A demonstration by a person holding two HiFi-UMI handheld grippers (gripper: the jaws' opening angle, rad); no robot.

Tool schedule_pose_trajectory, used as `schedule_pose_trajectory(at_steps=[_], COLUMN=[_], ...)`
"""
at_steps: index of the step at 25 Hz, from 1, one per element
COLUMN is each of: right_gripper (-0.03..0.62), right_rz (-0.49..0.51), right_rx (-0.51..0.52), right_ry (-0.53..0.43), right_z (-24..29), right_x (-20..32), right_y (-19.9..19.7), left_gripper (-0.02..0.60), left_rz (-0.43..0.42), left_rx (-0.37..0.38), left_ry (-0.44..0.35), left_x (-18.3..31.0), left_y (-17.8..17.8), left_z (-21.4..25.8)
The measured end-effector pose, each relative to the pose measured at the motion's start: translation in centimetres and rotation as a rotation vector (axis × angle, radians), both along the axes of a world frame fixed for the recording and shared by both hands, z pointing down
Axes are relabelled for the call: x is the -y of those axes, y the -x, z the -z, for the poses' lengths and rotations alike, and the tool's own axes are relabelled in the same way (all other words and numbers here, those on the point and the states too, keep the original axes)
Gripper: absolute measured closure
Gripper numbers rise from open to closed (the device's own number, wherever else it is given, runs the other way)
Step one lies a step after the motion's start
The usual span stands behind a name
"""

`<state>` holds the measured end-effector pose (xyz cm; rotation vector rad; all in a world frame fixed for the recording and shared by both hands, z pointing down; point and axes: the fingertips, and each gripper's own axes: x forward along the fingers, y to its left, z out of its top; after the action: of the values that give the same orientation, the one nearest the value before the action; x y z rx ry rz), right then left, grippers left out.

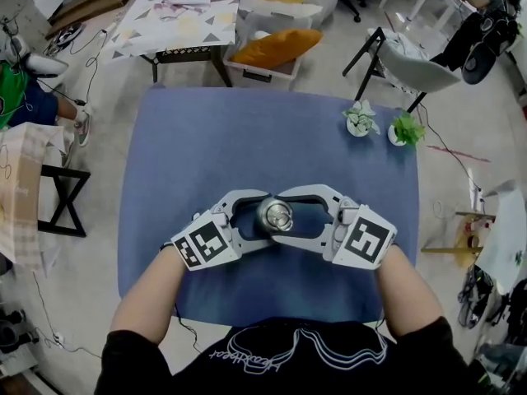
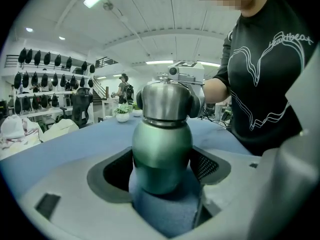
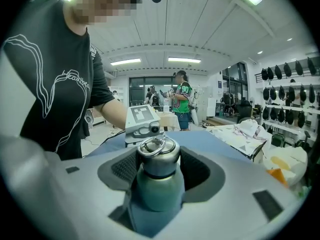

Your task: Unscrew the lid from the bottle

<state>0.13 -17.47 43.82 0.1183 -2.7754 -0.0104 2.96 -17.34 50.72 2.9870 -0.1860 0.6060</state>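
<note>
Green bottle (image 3: 156, 191) with a shiny steel lid (image 2: 167, 101) stands up straight, with the blue table (image 1: 206, 138) under it. The left gripper (image 2: 162, 171) comes in from the bottle's left and its jaws are closed on the green body. The right gripper (image 3: 157, 166) comes in from the bottle's right, a bit higher up, and its jaws are closed on the lid.

I think the twisting is the step now. To do it well, the left gripper should squeeze the bottle hard so it cannot spin or tip. The right gripper should turn only the lid, flat and level, not pulling sideways. The steel looks smooth, so it may slip.
</note>
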Motion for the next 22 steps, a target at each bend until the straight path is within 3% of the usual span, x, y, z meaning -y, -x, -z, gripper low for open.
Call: schedule_pose_trajectory(at_steps=[13, 22], right_gripper=[0.339, 0.339], right_rz=[-0.084, -0.175], right_rx=[0.087, 0.11], right_ry=[-0.011, -0.066], right_z=[1.1, 3.8], right_x=[0.1, -0.9], right_y=[0.1, -0.9], left_gripper=[0.233, 0.233], left_rz=[0.059, 0.176], left_rx=[0.001, -0.097], left_ry=[0.068, 0.042], left_x=[-0.9, -1.4], left_y=[1.4, 4.1], left_z=[0.5, 6.0])
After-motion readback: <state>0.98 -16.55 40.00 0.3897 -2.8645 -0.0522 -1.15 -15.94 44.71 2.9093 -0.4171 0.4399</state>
